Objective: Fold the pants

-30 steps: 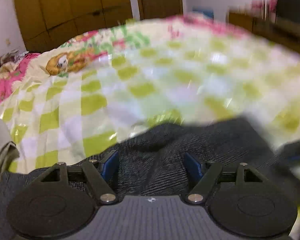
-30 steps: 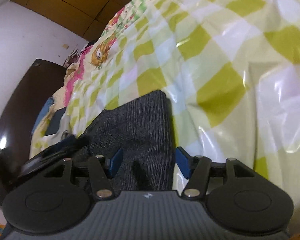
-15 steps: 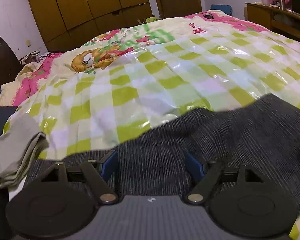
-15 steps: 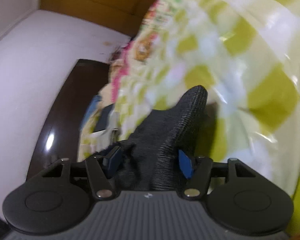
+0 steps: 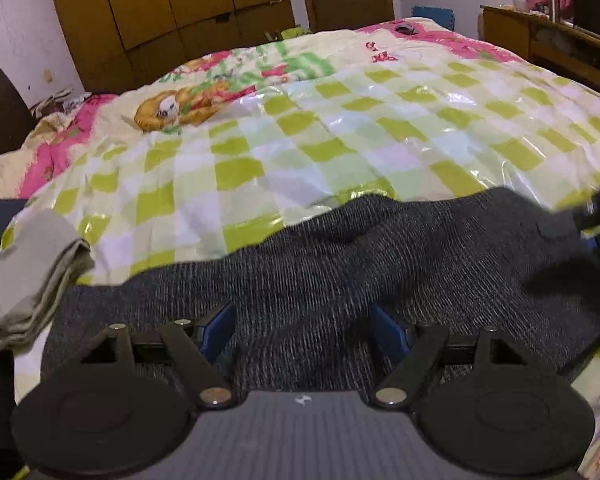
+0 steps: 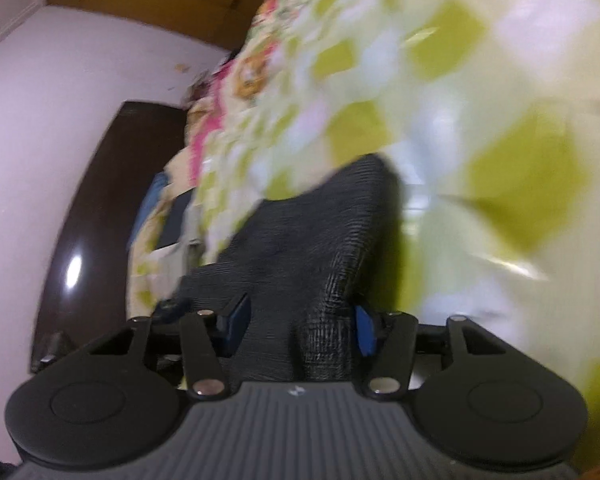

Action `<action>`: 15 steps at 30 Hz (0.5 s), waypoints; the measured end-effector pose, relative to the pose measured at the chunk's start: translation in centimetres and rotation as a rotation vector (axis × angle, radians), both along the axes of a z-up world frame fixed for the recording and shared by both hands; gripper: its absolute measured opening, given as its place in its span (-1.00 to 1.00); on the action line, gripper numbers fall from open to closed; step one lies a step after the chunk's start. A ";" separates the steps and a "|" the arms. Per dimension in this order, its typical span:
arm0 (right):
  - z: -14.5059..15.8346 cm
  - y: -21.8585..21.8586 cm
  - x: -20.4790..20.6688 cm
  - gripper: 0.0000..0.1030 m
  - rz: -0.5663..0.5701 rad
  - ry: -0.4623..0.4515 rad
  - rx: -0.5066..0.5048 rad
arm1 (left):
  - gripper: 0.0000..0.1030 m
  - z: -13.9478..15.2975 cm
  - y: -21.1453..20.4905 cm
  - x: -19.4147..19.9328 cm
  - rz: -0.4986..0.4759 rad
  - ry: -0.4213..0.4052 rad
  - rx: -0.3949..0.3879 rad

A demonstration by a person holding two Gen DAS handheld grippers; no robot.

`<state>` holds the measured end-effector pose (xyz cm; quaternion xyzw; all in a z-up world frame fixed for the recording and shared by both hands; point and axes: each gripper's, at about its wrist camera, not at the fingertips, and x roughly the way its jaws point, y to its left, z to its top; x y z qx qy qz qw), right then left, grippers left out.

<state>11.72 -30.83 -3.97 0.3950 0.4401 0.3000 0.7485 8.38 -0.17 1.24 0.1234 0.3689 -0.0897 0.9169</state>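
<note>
Two grippers have the dark grey pants [image 5: 380, 264] bunched between their blue pads, but in both views the pads stand well apart with cloth filling the gap, so you cannot tell whether either one is truly clamped. Check the left gripper [image 5: 300, 328] first, then the right gripper [image 6: 296, 324], whose view is blurred and shows a fold of fabric rising between its fingers. The pants lie across the near edge of the green checked bedcover [image 5: 340, 152], beside a folded beige garment [image 5: 28, 264]. Keep both ends level and taut as you carry the fold over, so the edges meet squarely.
</note>
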 end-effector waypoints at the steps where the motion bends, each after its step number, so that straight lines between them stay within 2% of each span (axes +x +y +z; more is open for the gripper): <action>1: 0.4 0.0 0.1 -0.08 0.004 -0.020 0.009 | 0.71 0.0 0.1 -0.1 0.000 -0.001 -0.004; 3: 0.0 -0.5 0.1 -0.13 -0.003 -0.013 0.016 | 0.71 0.0 0.4 -0.3 0.004 0.001 -0.016; 5: -1.5 -0.4 0.7 -0.10 0.003 0.062 -0.009 | 0.71 -0.4 0.5 -0.2 0.004 0.010 -0.019; 7: -3.0 0.5 1.2 -0.09 0.033 0.089 -0.013 | 0.71 -0.7 0.5 0.0 0.009 0.022 -0.009; 9: -3.5 0.9 1.5 -0.13 -0.003 0.110 0.012 | 0.71 -0.6 0.5 0.0 0.004 0.024 -0.014; 10: -3.5 0.9 1.7 -0.23 -0.010 0.115 0.022 | 0.71 -0.6 0.4 -0.1 0.001 0.025 -0.009; 11: -3.3 0.8 1.7 -0.58 -0.024 0.121 0.032 | 0.72 -0.5 0.3 -0.1 0.000 0.025 -0.004; 15: -2.1 -0.3 0.4 -0.70 -0.065 0.093 0.189 | 0.72 -0.3 0.0 -0.2 0.001 0.040 -0.012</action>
